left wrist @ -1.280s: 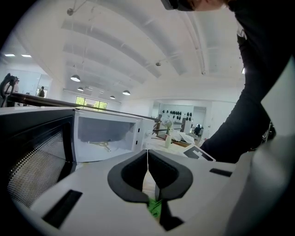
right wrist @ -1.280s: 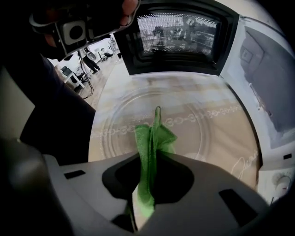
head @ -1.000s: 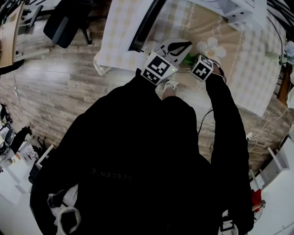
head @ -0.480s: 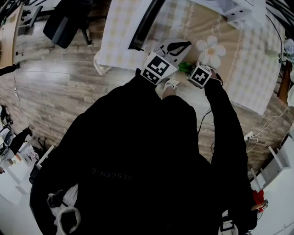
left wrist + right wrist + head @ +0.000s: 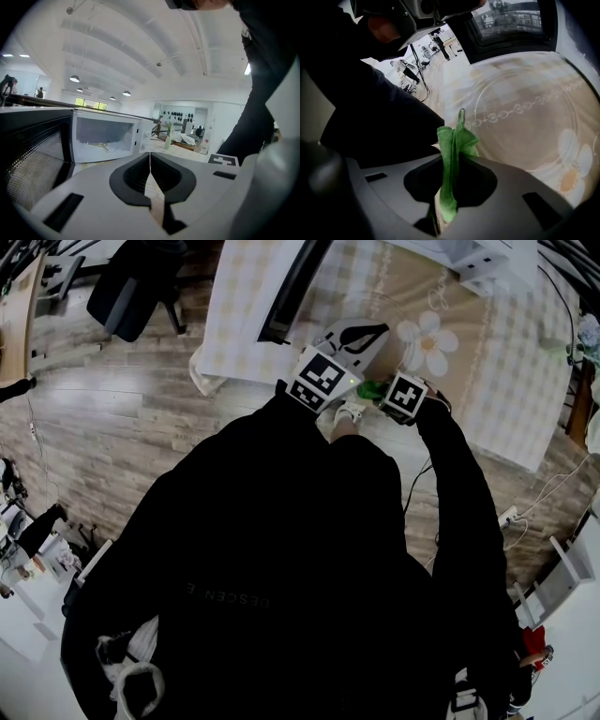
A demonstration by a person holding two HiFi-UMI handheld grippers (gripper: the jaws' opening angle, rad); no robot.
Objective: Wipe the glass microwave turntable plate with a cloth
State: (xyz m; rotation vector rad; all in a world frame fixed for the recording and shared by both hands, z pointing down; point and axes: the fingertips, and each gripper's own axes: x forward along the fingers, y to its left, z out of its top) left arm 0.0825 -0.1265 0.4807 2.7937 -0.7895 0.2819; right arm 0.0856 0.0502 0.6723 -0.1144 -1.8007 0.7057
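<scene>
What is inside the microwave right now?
The left gripper view shows the microwave open, its white cavity holding only what looks like a roller ring on the floor, no glass plate. The open door covers the cavity's left edge, so that part is unseen.

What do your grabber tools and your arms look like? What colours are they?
The left tool and the right tool are both smooth pale grey plastic, with a black ribbed lining where they pinch. Each tool carries a white cube printed with black square markers. The arms are covered by the long sleeves of a black top.
</scene>
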